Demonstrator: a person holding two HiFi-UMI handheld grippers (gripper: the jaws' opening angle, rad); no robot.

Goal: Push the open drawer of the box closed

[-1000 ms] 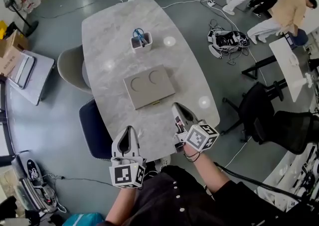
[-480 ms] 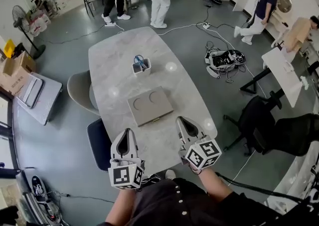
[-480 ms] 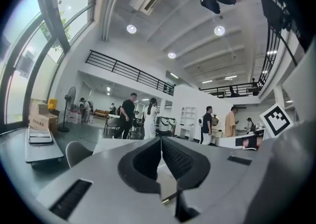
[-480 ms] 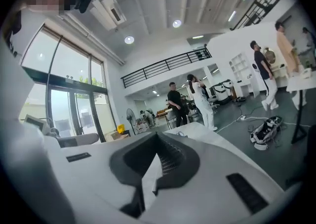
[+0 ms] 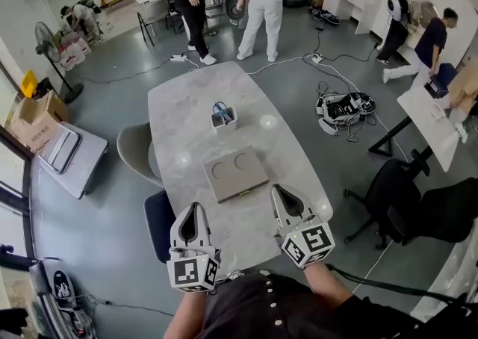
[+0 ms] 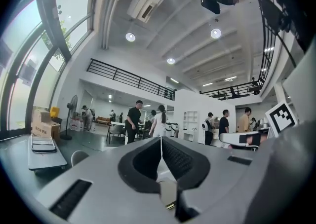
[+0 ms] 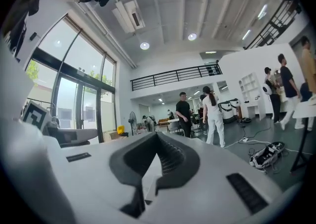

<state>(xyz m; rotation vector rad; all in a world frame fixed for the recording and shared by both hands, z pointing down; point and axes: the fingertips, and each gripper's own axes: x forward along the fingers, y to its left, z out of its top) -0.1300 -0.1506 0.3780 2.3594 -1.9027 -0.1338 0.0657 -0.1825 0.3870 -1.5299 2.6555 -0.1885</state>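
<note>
The flat beige box [image 5: 234, 173] lies in the middle of the marble table [image 5: 187, 106]. A small brass pull [image 5: 243, 195] shows on its near edge; how far the drawer stands out I cannot tell. My left gripper [image 5: 193, 207] hovers over the table's near edge, left of and nearer than the box, jaws shut and empty. My right gripper [image 5: 278, 190] is just right of the box's near corner, also shut and empty. In the left gripper view the left gripper [image 6: 160, 139] points out into the room, as does the right gripper [image 7: 157, 134] in the right gripper view. The box is hidden in both gripper views.
A white cup with blue-handled tools [image 5: 223, 117] stands beyond the box. A pale chair [image 5: 137, 149] and a dark chair [image 5: 157, 221] sit at the table's left. A black office chair [image 5: 403, 203] is at the right. People [image 5: 260, 1] stand past the far end, with a bag and cables [image 5: 345, 110] on the floor.
The head view has lifted and takes in more of the room. Both grippers stay shut near the table's near edge, and the box has not moved.
</note>
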